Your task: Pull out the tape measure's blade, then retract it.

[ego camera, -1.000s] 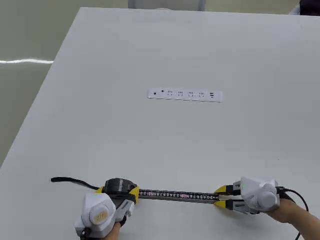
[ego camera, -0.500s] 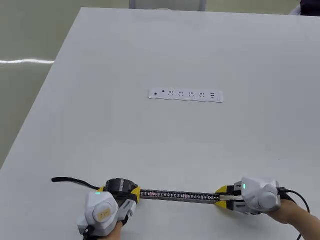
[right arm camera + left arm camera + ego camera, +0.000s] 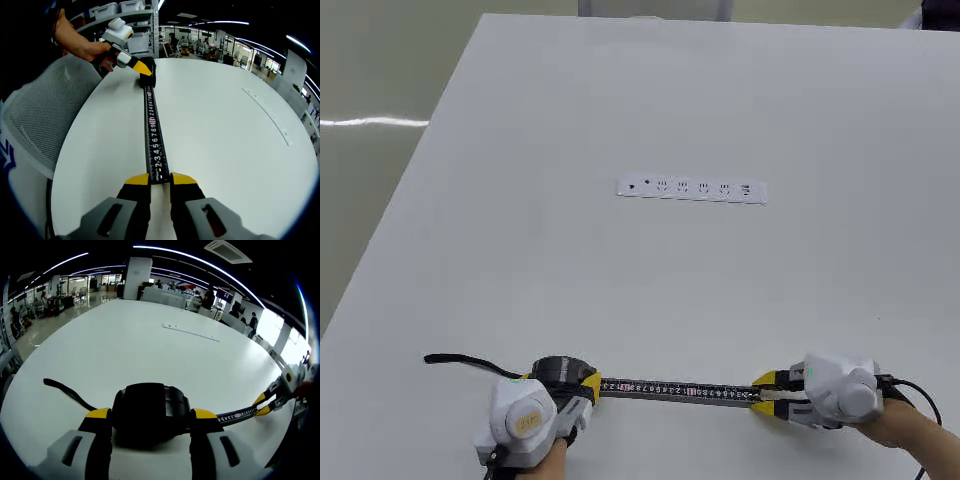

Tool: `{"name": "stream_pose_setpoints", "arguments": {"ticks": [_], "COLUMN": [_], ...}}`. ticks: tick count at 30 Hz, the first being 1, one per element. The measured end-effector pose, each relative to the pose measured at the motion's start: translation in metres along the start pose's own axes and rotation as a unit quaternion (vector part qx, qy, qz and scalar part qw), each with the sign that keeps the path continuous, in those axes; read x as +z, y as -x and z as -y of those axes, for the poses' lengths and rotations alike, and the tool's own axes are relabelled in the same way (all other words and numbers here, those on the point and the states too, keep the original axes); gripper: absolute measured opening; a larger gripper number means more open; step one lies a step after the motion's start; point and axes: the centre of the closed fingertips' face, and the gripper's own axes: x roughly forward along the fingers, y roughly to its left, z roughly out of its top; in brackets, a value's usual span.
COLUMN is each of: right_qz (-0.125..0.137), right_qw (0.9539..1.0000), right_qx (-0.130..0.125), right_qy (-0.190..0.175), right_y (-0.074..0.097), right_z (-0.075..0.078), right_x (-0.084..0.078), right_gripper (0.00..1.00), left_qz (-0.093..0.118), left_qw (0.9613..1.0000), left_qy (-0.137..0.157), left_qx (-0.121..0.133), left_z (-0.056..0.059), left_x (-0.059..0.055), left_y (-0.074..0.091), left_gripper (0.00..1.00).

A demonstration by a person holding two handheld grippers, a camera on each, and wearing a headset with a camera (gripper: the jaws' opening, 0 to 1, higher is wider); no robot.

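Observation:
A black tape measure case (image 3: pixel 558 370) (image 3: pixel 150 412) lies near the table's front edge, its black wrist strap (image 3: pixel 460 362) trailing left. My left gripper (image 3: pixel 582 388) (image 3: pixel 150 414) is shut on the case, yellow fingertips on both sides. The dark numbered blade (image 3: pixel 675 390) (image 3: pixel 154 137) runs out to the right along the tabletop. My right gripper (image 3: pixel 765 394) (image 3: pixel 160 178) is shut on the blade's end, seen in the left gripper view as a small gripper (image 3: pixel 265 405) at the far right.
A white power strip (image 3: pixel 691 189) lies flat across the middle of the white table (image 3: pixel 620 270). A black cable (image 3: pixel 920 400) trails from the right gripper. The table's left edge drops to a green floor (image 3: pixel 370 150).
The blade looks slightly shorter: the case and left gripper sit a little nearer the right gripper. The head view has shifted a touch.

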Motion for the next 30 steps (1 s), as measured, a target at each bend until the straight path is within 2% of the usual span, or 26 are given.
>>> {"name": "stream_pose_setpoints", "arguments": {"ticks": [30], "right_qz": [-0.004], "right_qw": [1.0000], "right_qx": [0.001], "right_qy": [0.001], "right_y": [0.0011], "right_z": [-0.0018], "right_x": [0.0038], "right_gripper": [0.13], "left_qz": [-0.002], "left_qw": [1.0000], "left_qy": [-0.001], "left_qx": [-0.007], "left_z": [0.0006], "left_x": [-0.0004], "left_y": [0.0007], "left_gripper": [0.58]}}
